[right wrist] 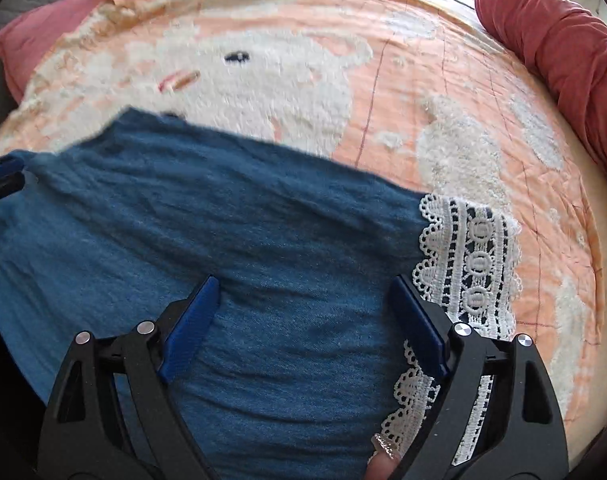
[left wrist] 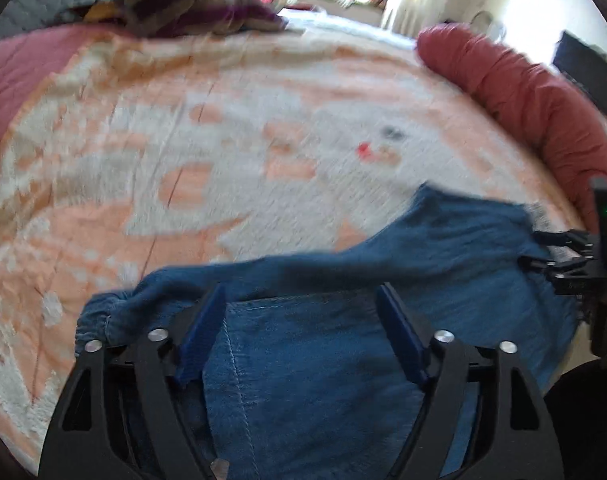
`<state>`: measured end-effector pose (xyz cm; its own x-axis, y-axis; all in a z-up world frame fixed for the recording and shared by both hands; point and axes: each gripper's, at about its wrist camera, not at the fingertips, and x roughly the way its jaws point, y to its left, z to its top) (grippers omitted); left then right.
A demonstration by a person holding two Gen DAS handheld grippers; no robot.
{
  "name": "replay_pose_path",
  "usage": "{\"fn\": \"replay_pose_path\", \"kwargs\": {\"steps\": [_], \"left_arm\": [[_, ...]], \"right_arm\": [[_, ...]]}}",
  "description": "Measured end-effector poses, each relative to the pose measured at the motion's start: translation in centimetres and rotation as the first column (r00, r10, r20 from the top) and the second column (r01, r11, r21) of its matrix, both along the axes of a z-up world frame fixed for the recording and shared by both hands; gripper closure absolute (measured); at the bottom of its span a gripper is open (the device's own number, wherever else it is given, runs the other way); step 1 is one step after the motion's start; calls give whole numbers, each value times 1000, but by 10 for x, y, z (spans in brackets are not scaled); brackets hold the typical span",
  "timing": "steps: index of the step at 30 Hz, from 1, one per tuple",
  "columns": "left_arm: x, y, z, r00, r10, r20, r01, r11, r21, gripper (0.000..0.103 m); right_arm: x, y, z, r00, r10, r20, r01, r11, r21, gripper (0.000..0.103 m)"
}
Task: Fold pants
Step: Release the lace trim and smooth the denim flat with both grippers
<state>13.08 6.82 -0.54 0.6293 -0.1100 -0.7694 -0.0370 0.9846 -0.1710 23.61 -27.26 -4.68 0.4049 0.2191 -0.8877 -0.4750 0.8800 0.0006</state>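
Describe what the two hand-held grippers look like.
Both match: the left hand-held gripper and right hand-held gripper have black angular linkage arms with silver round pivot pins and flat blue ribbed pads. A glittery decorated fingernail shows below the right one.

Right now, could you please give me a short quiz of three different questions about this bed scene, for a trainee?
1. True or false: the left tongs are clamped on the blue denim pants.
2. Which trim finishes the pant hem near the right tongs?
A. white lace
B. red ribbon
C. black zipper
3. Fill in: the pants lie on a peach and white fluffy ____.

Key:
1. False; both blue pads stand apart above the cloth.
2. A, the white lace trim.
3. Blanket.
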Motion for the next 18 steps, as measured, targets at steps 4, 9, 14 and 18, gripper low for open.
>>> {"fn": "replay_pose_path", "kwargs": {"steps": [4,9,14,18], "left_arm": [[-9,-20,17,992,-100,77,103,994,-38,23],[0,-37,-10,987,-156,-37,155,987,-32,23],[6,-26,-28,987,-122,-109,116,992,-59,23],[5,-29,-31,985,-130,-112,127,991,-30,23]], "right_arm": [[-8,6,34,994,36,104,-53,984,171,25],[-5,51,45,988,140,73,-155,942,296,67],[-6,138,31,947,320,26,-316,916,248,69],[5,179,-1,953,301,-46,-294,949,111,78]]}}
